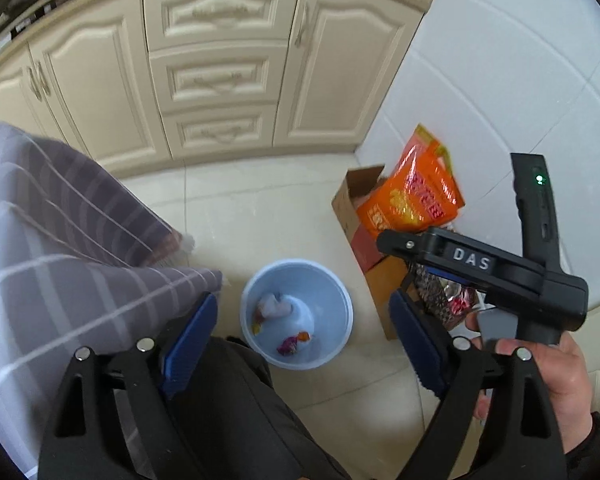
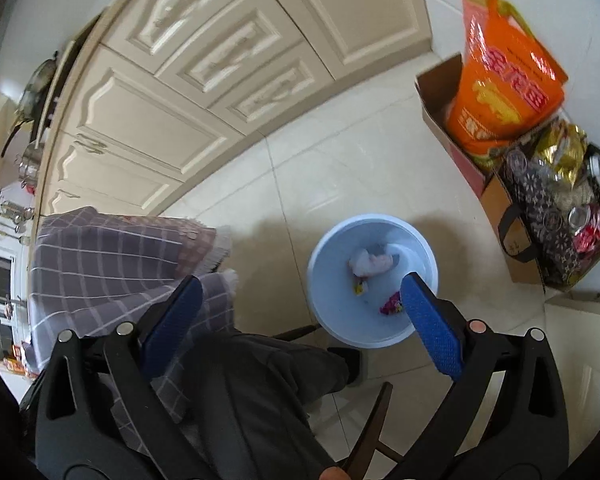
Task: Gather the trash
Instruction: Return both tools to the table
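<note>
Trash, collected: crumpled white tissue point(image 2: 370, 262) and several small coloured wrappers point(image 2: 390, 306) lie at the bottom of a pale blue plastic bin point(image 2: 320, 300), which stands upright on the floor.

Left gripper point(image 1: 302, 332): fingers released, spread wide, nothing between the pads. The bin sits ahead of and between the two fingers, well below them.

Right gripper point(image 2: 300, 316): fingers likewise released and empty. Its right finger point(image 2: 430, 322) overlaps the bin's near rim in view but hangs above it, not touching; the left finger point(image 2: 172, 320) overlaps the cloth. From the left wrist view the same tool shows to the right of the left fingers, held by a bare hand point(image 1: 556, 380).

Judgement: both tools hover over the bin with open fingers, a posture consistent with dropping an item or turning for another; which one cannot be told.

Checked grey cloth point(image 1: 60, 248): drapes off a desk edge, left of both pairs of fingers.

Cardboard boxes point(image 2: 444, 120): beyond and right of the fingers, against the white tiled wall, holding an orange printed bag point(image 2: 500, 92), a gold foil pack and a dark patterned bag. Probably storage, not trash.

Surface and room: glossy cream floor tiles point(image 1: 260, 200); cream panelled kitchen cabinets point(image 1: 216, 80) with drawers far ahead. Dark trousers of the person fill the space beneath the fingers.
</note>
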A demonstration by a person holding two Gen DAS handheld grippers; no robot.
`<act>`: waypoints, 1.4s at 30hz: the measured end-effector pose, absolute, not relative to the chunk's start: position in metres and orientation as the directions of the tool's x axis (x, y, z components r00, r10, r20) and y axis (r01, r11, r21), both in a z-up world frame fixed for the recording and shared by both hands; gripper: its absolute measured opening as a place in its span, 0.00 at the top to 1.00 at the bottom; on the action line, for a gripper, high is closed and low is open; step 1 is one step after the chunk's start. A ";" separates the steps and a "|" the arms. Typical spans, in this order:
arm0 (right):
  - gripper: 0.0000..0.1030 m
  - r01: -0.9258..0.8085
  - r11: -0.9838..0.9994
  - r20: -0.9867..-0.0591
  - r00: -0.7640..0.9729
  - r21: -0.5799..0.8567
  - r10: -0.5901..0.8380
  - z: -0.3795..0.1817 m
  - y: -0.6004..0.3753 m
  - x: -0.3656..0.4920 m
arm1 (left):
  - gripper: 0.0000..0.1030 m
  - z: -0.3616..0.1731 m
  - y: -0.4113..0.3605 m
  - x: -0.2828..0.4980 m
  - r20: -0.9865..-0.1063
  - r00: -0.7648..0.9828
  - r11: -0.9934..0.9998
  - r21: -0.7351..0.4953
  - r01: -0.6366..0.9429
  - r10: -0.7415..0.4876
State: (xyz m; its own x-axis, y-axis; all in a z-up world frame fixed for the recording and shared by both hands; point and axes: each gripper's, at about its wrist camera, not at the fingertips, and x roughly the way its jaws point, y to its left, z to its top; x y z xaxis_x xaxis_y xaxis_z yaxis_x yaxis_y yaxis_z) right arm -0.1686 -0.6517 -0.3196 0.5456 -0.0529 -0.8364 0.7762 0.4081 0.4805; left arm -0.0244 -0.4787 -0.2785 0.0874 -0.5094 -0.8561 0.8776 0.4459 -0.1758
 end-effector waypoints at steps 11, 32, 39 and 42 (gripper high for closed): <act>0.06 0.665 0.564 -0.744 0.656 0.490 -0.127 -0.210 -0.607 -0.136 | 0.11 -0.183 -0.402 -0.021 -0.734 0.239 0.481 -0.135 0.866 -0.636; 0.06 0.226 0.885 -0.594 0.802 0.407 0.068 -0.077 -0.423 -0.013 | 0.10 -0.089 -0.181 0.031 -0.508 0.681 0.826 -0.123 0.549 -0.528; 0.06 0.103 0.941 -0.623 0.772 0.323 0.129 -0.074 -0.354 0.020 | 0.10 -0.085 -0.103 0.038 -0.467 0.786 0.908 -0.109 0.404 -0.406; 0.06 0.052 0.955 -0.640 0.753 0.292 0.155 -0.083 -0.326 0.031 | 0.10 -0.094 -0.078 0.041 -0.486 0.800 0.932 -0.100 0.349 -0.351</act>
State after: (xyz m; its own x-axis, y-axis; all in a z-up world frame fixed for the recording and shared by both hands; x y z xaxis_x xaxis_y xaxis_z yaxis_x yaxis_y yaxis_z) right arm 0.0311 -0.3262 -0.0830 0.7525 0.1547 -0.6401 0.0516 0.9552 0.2916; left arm 0.0409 -0.0783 -0.0945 0.8004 -0.3515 -0.4856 0.3488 0.9319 -0.0997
